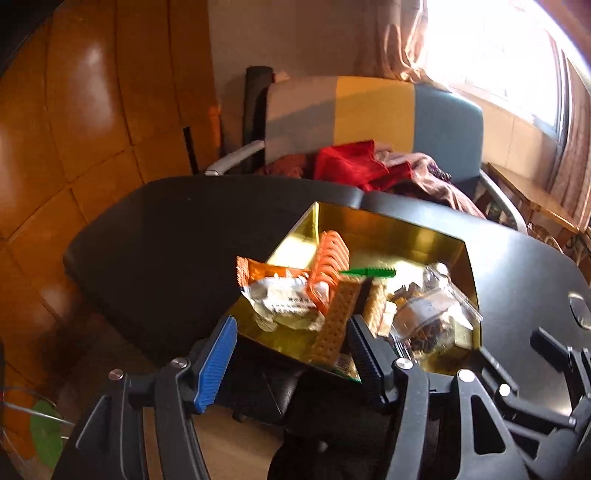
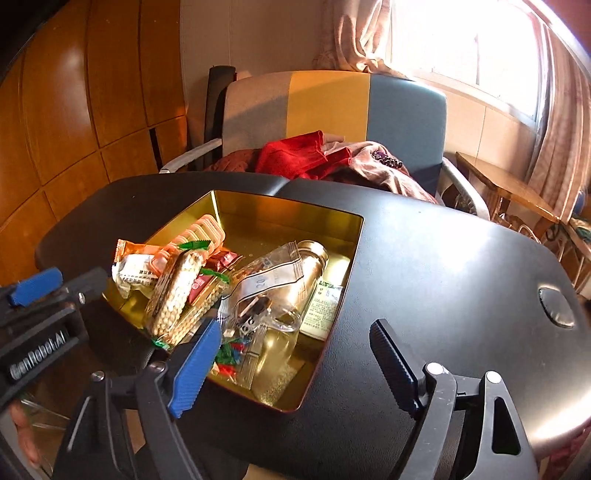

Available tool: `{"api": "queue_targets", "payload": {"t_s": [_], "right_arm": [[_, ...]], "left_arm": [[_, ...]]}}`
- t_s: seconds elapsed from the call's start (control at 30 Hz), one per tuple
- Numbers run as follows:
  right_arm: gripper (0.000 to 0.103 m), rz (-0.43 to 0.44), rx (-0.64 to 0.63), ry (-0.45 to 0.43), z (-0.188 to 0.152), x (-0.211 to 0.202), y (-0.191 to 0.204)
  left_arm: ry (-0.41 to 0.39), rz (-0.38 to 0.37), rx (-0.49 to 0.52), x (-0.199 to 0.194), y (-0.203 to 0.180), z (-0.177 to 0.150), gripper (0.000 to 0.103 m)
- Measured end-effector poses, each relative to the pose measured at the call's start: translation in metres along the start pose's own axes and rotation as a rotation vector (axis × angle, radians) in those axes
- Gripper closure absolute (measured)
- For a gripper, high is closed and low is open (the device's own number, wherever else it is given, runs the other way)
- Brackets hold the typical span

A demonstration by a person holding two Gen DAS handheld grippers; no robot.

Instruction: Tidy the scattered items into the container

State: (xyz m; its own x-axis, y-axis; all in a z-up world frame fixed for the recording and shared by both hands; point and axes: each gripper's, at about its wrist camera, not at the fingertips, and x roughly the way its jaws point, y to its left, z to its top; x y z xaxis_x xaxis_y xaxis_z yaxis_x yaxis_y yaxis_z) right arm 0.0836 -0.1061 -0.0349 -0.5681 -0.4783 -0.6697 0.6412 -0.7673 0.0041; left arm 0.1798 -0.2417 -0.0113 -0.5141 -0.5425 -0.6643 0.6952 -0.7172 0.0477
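Setting: home, living room or bedroom. Evidence: upholstered armchair point(image 2: 332, 107) with grey, yellow, blue panels, clothes point(image 2: 295, 157) heaped on seat; curtain point(image 2: 354, 33) gathered beside bright window point(image 2: 472, 48); glossy wooden wall panels point(image 2: 74, 110) at left; small wooden side table point(image 2: 506, 188) under window. Black desk point(image 2: 443, 258) in front of armchair carries gold tin point(image 2: 295, 210) holding snack packets, domestic odds and ends.

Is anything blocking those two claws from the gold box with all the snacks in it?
Nothing visible does. The gold metal tin lies open-topped on the black table, and both the left gripper and right gripper hang open just before it.
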Motion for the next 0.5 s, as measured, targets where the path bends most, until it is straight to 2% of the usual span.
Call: {"api": "queue_targets", "payload": {"t_s": [0.13,0.27,0.4,0.5], "right_arm": [[0.018,0.006,-0.003,0.0,-0.001,0.0,0.0],[0.017,0.01,-0.013,0.0,-0.001,0.0,0.002],[0.016,0.014,-0.021,-0.002,-0.002,0.0,0.004],[0.015,0.015,-0.025,-0.002,-0.002,0.0,0.004]], "left_arm": [[-0.013,0.008,-0.024,-0.004,0.001,0.005,0.04],[-0.057,0.053,-0.015,-0.008,-0.004,0.007,0.04],[-0.056,-0.001,-0.026,-0.008,-0.004,0.01,0.041],[-0.054,-0.002,-0.027,-0.007,-0.002,0.012,0.043]]}}
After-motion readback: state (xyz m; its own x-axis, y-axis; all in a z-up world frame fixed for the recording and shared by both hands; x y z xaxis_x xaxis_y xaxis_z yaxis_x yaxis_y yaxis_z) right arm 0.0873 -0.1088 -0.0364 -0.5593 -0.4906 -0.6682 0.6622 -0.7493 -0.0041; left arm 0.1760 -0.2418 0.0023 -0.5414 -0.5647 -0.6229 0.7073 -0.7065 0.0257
